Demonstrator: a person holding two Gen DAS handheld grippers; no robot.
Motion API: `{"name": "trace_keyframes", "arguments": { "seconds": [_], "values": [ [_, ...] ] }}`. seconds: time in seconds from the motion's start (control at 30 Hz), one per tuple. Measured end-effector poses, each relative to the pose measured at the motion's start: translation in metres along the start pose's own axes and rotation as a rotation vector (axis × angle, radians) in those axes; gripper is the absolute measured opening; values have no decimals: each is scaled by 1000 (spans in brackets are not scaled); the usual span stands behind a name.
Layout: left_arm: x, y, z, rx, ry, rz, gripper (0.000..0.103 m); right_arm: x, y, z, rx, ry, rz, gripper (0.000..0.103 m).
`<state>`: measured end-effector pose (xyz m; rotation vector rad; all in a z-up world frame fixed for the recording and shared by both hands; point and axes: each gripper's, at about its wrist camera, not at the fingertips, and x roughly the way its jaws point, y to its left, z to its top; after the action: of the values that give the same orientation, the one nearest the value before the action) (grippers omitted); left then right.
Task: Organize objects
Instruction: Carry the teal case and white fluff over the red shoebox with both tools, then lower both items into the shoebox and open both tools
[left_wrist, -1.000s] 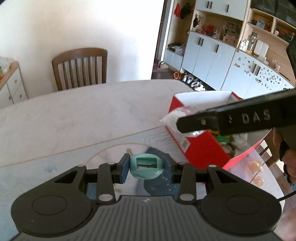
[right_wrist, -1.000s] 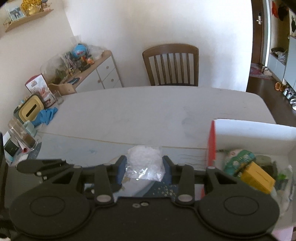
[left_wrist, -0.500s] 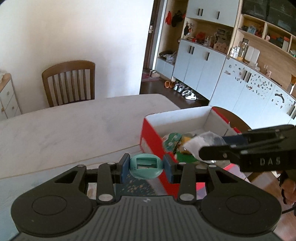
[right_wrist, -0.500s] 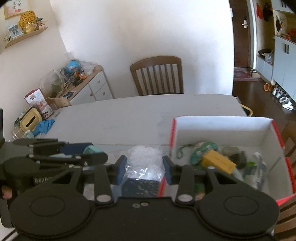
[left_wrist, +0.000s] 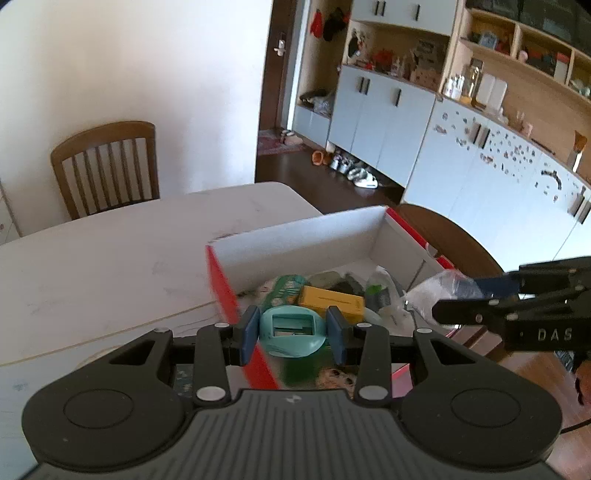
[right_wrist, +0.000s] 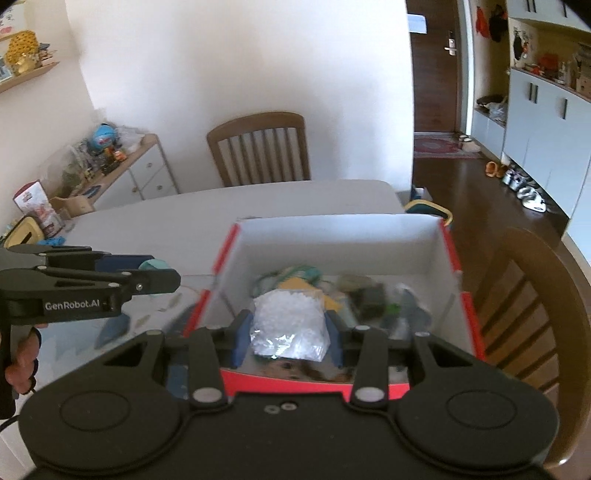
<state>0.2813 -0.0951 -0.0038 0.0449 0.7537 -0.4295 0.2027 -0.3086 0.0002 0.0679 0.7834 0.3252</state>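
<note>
Reading "DAS" in white on the side of the right gripper (right_wrist: 290, 341) and "GenRobot.AI" on the side of the left gripper (left_wrist: 293, 338). Clamping, between the left blue fingers (left_wrist: 248, 334), a small rounded teal plastic object with a rectangular window (left_wrist: 291, 332), above the near-left red wall of the open red cardboard box with white inside (left_wrist: 295, 236). Pinching, between the right blue fingers (right_wrist: 334, 341), a clear plastic bag of white pellets (right_wrist: 290, 325), over the box's near wall. Lying inside the box, a yellow carton (left_wrist: 330, 301) among blurred items. Standing on the pale marbled worktop (left_wrist: 92, 266), the box itself.
</note>
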Motion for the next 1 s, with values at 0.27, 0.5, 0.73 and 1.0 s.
{"name": "trace_keyframes", "arguments": {
  "seconds": [0.27,0.5,0.73,1.0],
  "values": [
    [44,-35,0,28,72,29,38,20,-42,6,-4,10,-48,41],
    [80,-53,-5,38,160,40,38,55,-57,14,-21,39,-53,40],
    [114,-64,-7,36,245,51,38,89,-60,18,-34,77,-51,41],
    [139,-70,-12,52,310,61,38,113,-59,15,-66,134,-53,41]
  ]
}}
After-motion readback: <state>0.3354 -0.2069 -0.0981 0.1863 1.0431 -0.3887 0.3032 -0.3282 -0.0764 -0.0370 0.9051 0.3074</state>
